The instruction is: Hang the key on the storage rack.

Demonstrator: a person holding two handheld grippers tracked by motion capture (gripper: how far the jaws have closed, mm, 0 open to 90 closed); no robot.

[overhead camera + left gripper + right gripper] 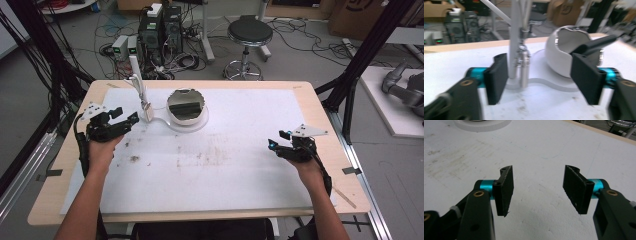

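The right claw (pixel 280 145) hovers low over the bench (pixel 240 170) near its right edge, closer to the near edge than the left claw. In the right gripper view its two black pads (pixel 506 191) stand wide apart with only bare white bench surface between them.

Farther in, toward the far left corner, the left claw (pixel 127 120) sits just beside a white stand (pixel 142 92). Its jaws are spread wide and grip nothing. In the left gripper view the white upright post (pixel 514 50) of that stand rises between the pads, close to the left pad (pixel 497 77); whether they touch cannot be told. A small metal cylinder (pixel 524 67) hangs against the post.

Just beyond and to the right of the post, on the same flat white base (pixel 187 125), stands a rounded white bowl-like shell (pixel 185 105) with a dark interior, near the middle of the far edge. A dark part of the claw crosses in front of the shell in the left gripper view.
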